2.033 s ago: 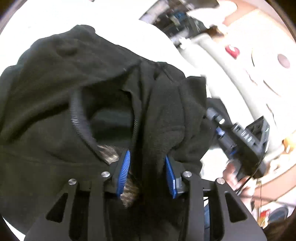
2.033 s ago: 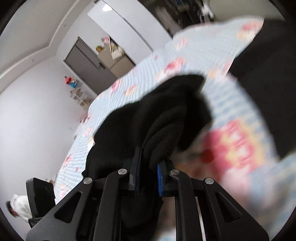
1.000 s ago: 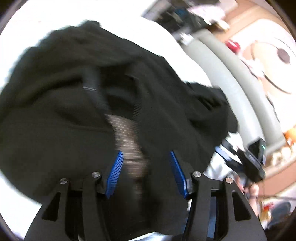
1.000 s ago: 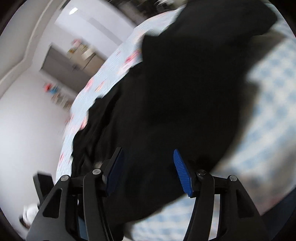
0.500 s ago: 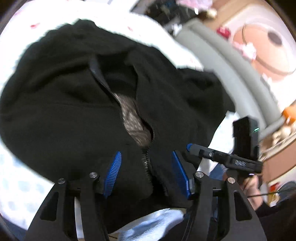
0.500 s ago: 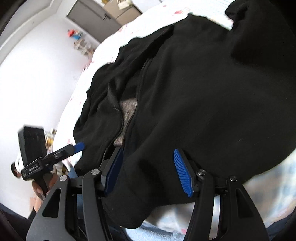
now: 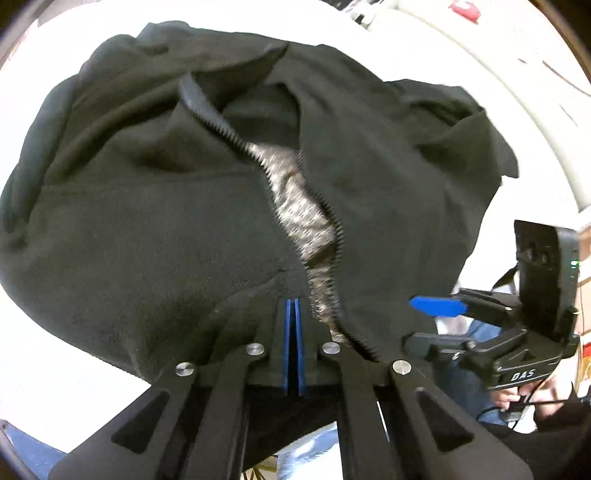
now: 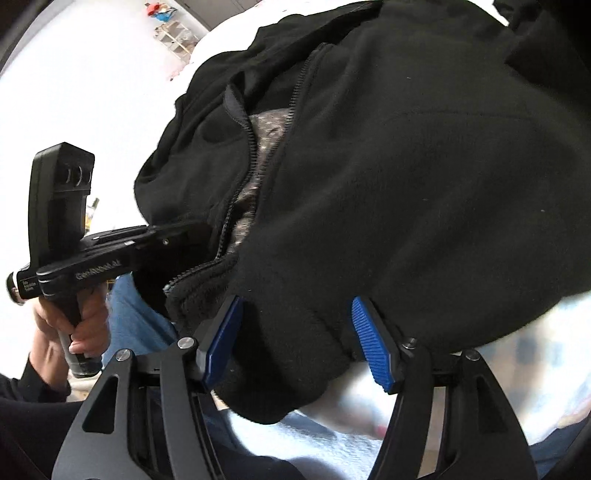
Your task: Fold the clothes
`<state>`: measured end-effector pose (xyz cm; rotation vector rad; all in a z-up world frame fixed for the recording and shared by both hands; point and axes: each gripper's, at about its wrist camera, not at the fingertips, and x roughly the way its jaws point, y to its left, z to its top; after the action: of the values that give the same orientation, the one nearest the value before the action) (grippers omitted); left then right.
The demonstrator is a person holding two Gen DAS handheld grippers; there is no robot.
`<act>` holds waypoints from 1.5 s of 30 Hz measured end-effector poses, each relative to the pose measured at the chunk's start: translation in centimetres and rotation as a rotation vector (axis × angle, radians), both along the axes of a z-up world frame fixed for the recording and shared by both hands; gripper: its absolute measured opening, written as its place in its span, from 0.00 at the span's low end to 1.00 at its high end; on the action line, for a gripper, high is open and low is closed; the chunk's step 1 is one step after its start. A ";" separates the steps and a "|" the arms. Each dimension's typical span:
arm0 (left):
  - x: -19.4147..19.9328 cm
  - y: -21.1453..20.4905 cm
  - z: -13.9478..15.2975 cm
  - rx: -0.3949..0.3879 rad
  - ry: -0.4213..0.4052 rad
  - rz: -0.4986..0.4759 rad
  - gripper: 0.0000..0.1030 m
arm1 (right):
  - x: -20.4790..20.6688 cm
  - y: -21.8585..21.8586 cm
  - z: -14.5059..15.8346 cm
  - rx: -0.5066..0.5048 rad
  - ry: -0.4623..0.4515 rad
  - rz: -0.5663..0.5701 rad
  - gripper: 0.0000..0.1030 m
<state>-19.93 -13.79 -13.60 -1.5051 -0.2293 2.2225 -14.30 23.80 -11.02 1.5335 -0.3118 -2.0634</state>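
Your left wrist camera looks forward along its claw [image 7: 293, 321], close above the hem of the black jacket [image 7: 155, 206] on the bed [image 7: 74, 369]. Your right wrist camera faces the same hem from the other side, equally near. Both share the jacket's open zipper [image 8: 255, 155].

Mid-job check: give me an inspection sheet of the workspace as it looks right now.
Surface: bed with a pale checked cover.
Job's things: black fleece jacket, spread out, zip partly open over grey lining.
Clutter: nothing seen.
Grippers: left gripper shut at the jacket hem; right gripper open, straddling the hem.
Cables: thin black cable by the right hand.
Surroundings: white wall, small shelf.
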 end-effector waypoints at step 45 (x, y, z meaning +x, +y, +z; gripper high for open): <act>5.7 -10.5 -3.9 0.332 -0.125 0.355 0.47 | -0.2 8.5 -1.2 -0.148 -0.086 -0.351 0.68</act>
<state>-14.19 -24.33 -17.51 -1.5059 -0.9207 2.2047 -14.46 32.30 -12.27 1.5657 -0.7983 -2.1779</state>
